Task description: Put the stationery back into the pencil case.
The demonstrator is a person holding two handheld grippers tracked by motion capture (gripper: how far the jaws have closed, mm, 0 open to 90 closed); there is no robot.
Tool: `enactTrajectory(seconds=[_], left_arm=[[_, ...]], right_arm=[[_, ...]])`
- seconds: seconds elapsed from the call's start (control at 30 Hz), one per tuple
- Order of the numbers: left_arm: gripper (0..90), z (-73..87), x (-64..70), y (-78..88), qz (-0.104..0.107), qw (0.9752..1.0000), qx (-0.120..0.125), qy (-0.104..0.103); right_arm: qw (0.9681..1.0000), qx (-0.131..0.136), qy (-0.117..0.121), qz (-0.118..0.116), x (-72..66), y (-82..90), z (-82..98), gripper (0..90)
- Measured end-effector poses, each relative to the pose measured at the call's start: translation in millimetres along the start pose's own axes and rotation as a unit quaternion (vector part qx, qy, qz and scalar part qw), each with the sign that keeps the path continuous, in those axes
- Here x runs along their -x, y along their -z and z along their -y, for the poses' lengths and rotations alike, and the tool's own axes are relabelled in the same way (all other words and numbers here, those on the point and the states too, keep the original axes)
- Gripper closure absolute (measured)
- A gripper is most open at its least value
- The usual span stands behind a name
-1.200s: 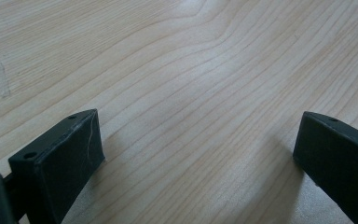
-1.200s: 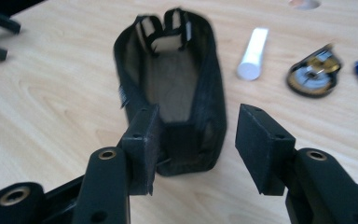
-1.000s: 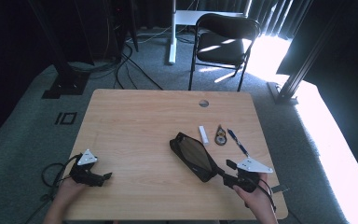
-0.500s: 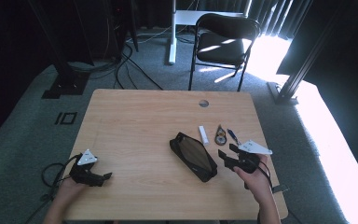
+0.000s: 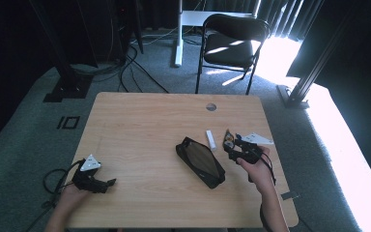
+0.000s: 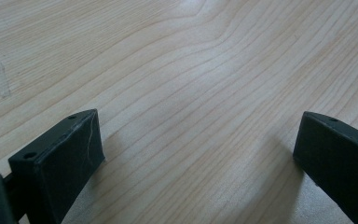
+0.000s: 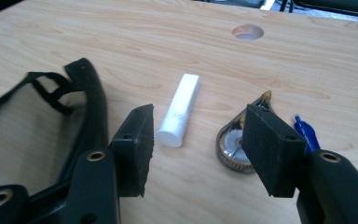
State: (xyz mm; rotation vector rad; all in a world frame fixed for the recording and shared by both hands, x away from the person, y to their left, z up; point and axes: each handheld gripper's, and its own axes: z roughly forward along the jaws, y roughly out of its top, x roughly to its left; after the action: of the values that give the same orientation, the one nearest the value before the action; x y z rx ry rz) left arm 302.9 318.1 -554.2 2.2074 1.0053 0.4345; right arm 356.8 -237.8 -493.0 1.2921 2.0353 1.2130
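A black zip pouch (image 5: 200,162) lies open on the wooden table (image 5: 145,125), right of centre. Beside it lie a white tube (image 5: 211,139), a small round metal-rimmed thing (image 7: 233,147) and a blue pen (image 7: 305,133). My right gripper (image 5: 231,145) hovers just right of the pouch. Its jaws have just been closing a little, with nothing pressed between them. In the right gripper view my right gripper (image 7: 199,128) stands open, with the white tube (image 7: 179,109) ahead in the gap and the pouch (image 7: 51,121) at left. My left gripper (image 5: 107,183) rests at the table's near left, and shows open (image 6: 196,140) over bare wood.
A round cable hole (image 5: 211,107) sits in the table's far side. Behind the table stands a black chair (image 5: 232,38) next to a white desk leg, with cables on the grey carpet. Bright sunlight falls on the floor at right.
My right gripper has moved away from the near edge, toward the small items beside the pouch. The left gripper has stayed in place.
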Motion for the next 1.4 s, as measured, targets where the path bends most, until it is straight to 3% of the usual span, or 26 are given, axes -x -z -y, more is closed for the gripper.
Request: enactTrajectory(seconds=[0.73,1.1,1.4], left_arm=[[1.6,0.1,0.1,0.0,0.0,1.0,0.0,0.0],[1.6,0.1,0.1,0.0,0.0,1.0,0.0,0.0],[1.6,0.1,0.1,0.0,0.0,1.0,0.0,0.0]], right_arm=[[0.9985,-0.053,-0.001,-0.011,2.8,-70.4,-25.9,47.0],[0.9956,-0.09,-0.021,-0.01,0.6,-101.1,-26.1,47.0],[0.992,-0.126,-0.009,0.001,-4.8,-119.2,-24.9,47.1]])
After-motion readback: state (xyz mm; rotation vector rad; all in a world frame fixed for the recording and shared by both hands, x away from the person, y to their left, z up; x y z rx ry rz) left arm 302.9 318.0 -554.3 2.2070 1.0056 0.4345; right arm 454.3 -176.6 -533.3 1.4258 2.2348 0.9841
